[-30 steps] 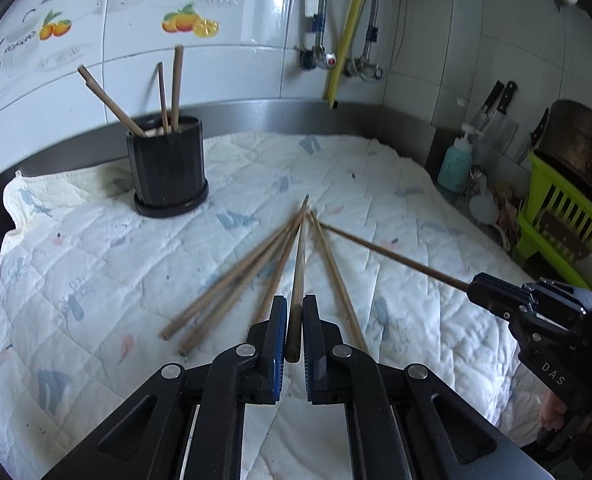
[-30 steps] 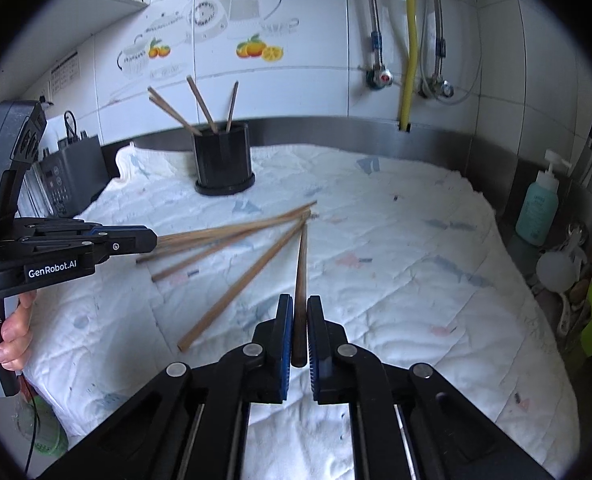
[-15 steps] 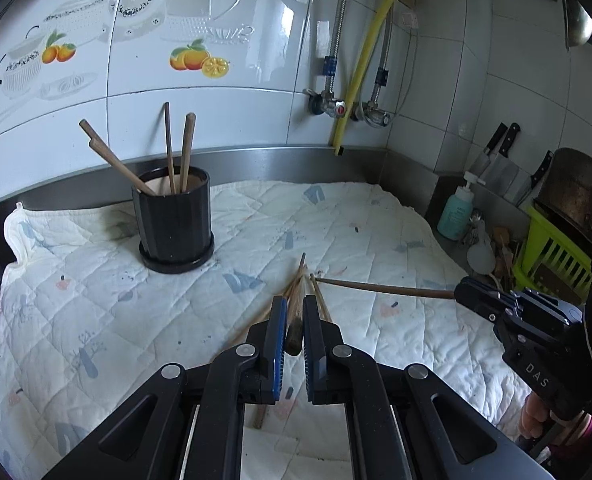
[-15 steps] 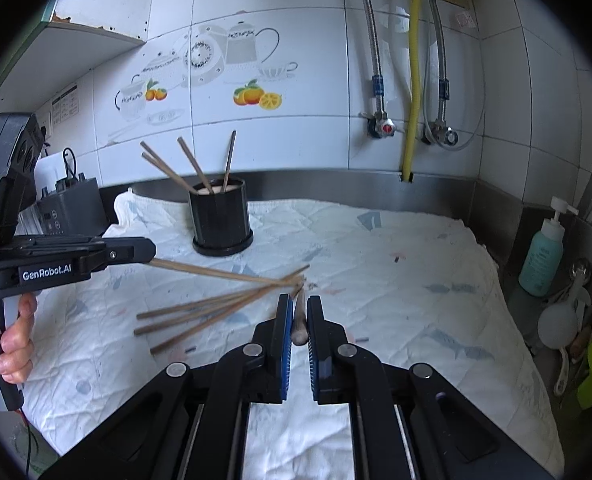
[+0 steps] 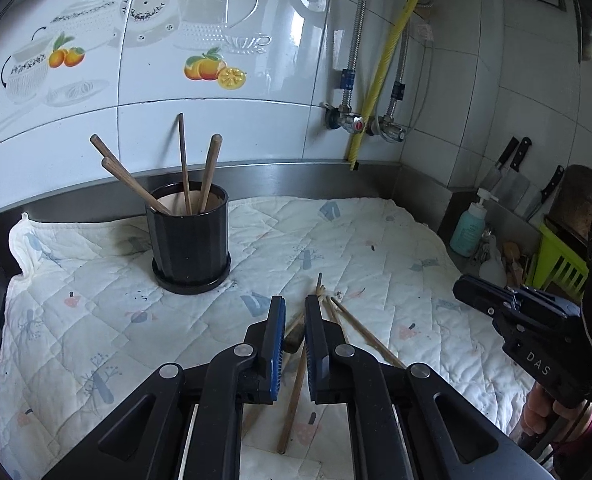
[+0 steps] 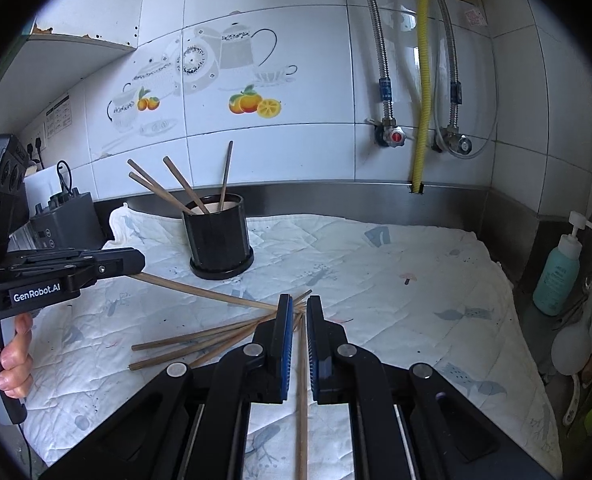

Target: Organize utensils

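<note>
Clenched on one chopstick by its thick end: the left gripper, lifted above the quilted cloth, the stick slanting down with its thin tip among the loose chopsticks. Seen from the left wrist only as a brown butt between the blue pads. Near it, over the same fanned heap, the right gripper, its jaws drawn close with a narrow gap; in line with that gap a second chopstick, but whether pinched or merely lying on the cloth beneath, cannot tell. Farther back on the cloth, well apart from both tools, a black holder on its saucer, upright, with four chopsticks leaning inside. No obstacle between heap and holder, only bare cloth. Behind, a steel backsplash and tiled wall with a yellow hose. Off the cloth's right edge a teal soap bottle, knives and a green rack; off the left edge a grey box.
</note>
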